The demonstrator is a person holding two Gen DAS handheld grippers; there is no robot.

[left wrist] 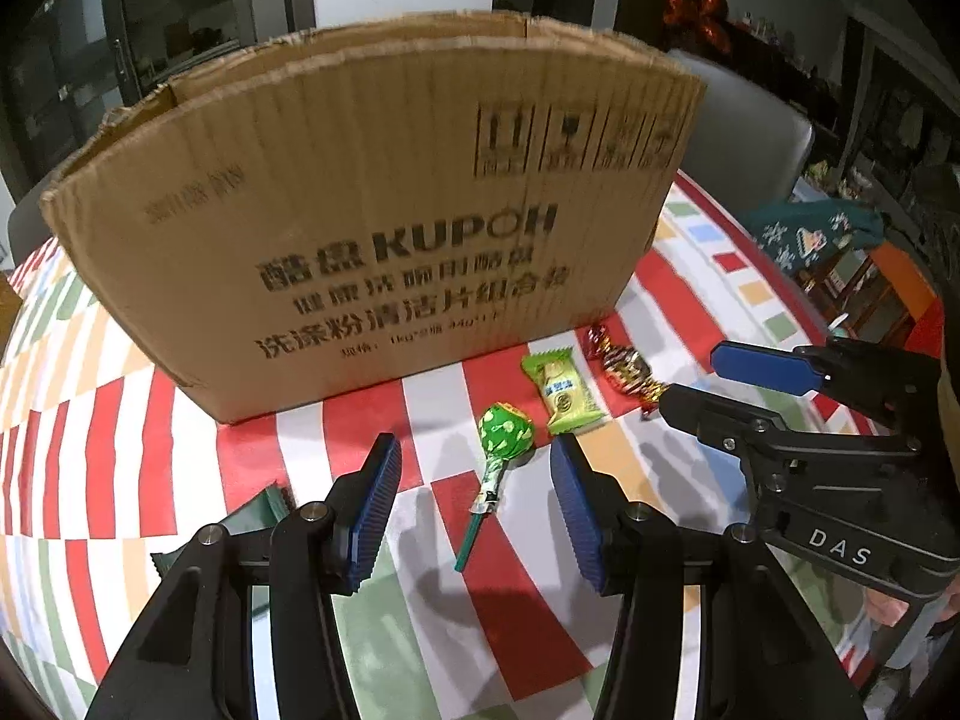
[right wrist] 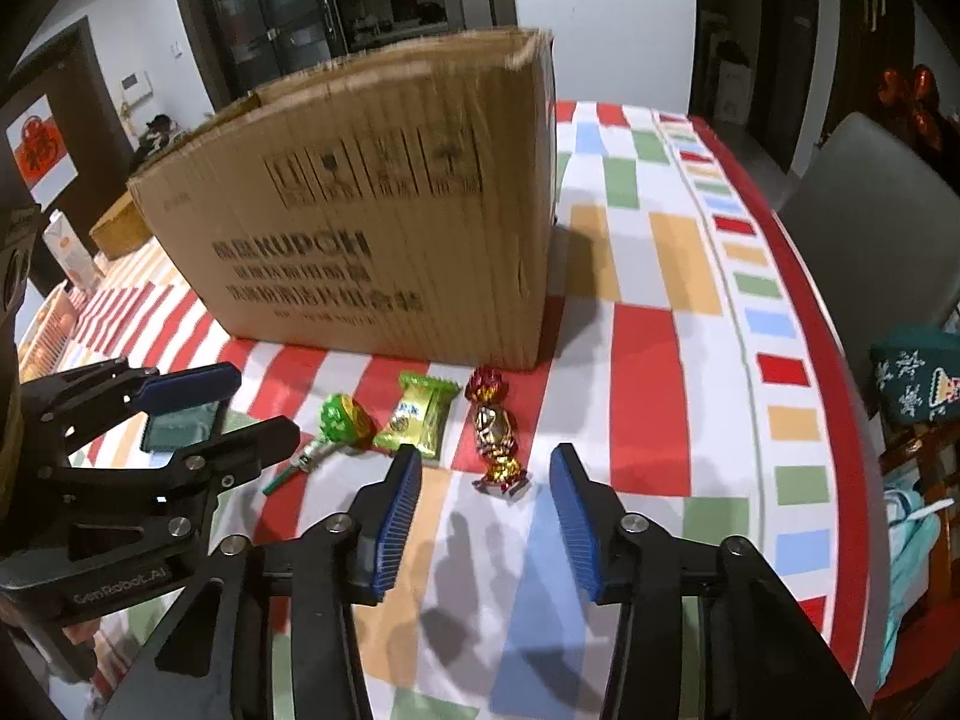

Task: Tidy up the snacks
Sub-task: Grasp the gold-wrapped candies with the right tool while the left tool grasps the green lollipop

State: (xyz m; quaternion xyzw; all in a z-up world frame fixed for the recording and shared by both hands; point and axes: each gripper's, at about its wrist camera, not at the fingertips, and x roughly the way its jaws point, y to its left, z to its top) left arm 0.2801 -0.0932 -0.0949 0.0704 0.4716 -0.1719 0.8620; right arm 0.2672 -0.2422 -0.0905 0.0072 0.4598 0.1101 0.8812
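A big brown cardboard box stands on a table with a bright tablecloth of red, white, green, orange and blue blocks. The box has "KUPOH" and black Chinese writing on its side, and its top is open. Three snacks lie in a row just in front of the box, near each other but not touching it. The green lollipop has its round head toward the box and its thin green stick pointing back toward the left gripper. The left gripper's two blue pads are spread wide, and the lollipop's stick lies between them on the cloth, not pinched. Next to the lollipop lies a flat green candy packet, with its long side running toward the box. Beside that lies a red and gold twist-wrapped candy, with one twisted end near the box and the other pointing toward the right gripper. The right gripper's pads are spread wide too, with nothing in them, and this candy sits just ahead of the gap. A dark green packet lies by the left gripper's left finger. A grey chair stands past the table edge.
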